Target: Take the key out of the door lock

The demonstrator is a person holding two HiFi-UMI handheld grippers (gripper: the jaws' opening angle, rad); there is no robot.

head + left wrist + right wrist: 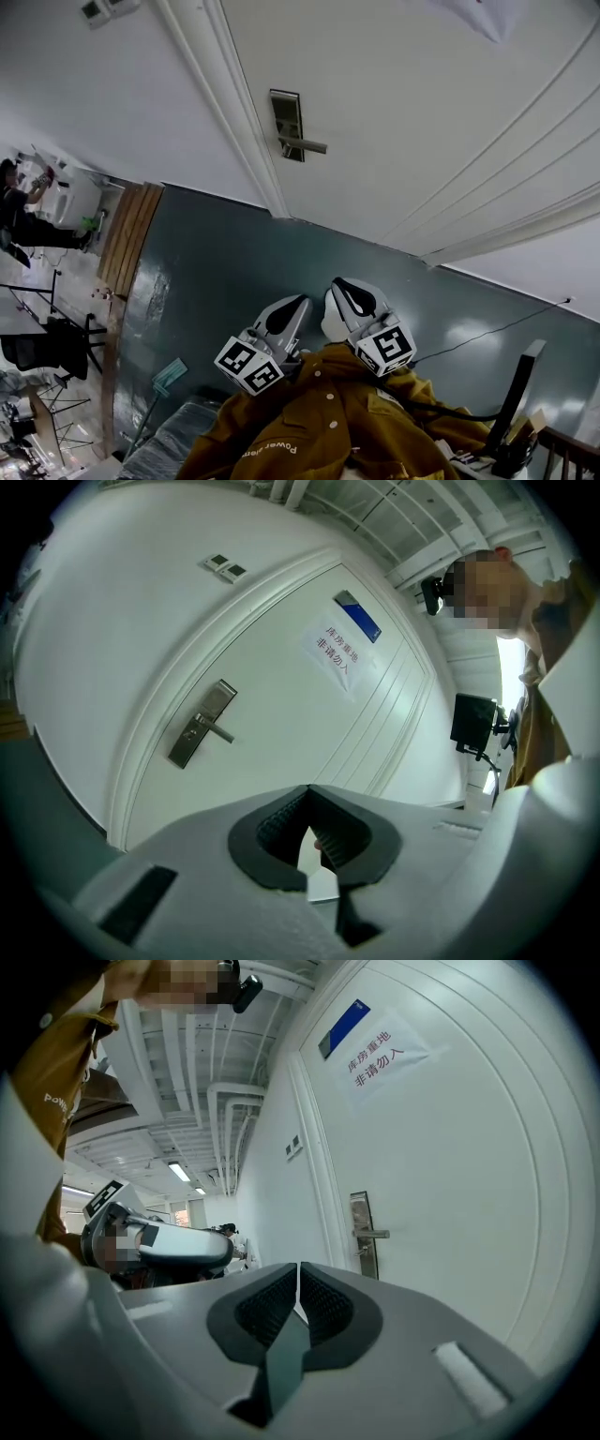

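Note:
The white door (422, 112) carries a metal lock plate (287, 125) with a lever handle (307, 145). In the right gripper view a small part juts out under the lever (373, 1234); I cannot tell whether it is the key. Both grippers are held low in the head view, close side by side and well short of the door. The left gripper (298, 302) points at the door with its tips touching and nothing held. The right gripper (339, 286) shows only a thin slit between its pads (319, 1302), with nothing in it.
A paper notice (336, 656) and a blue plate (357, 617) are on the door; a switch panel (225, 567) is on the wall beside the frame. Dark green floor (234, 272) runs to the door. A black stand (520, 394) is at the right; another person (19, 211) is far left.

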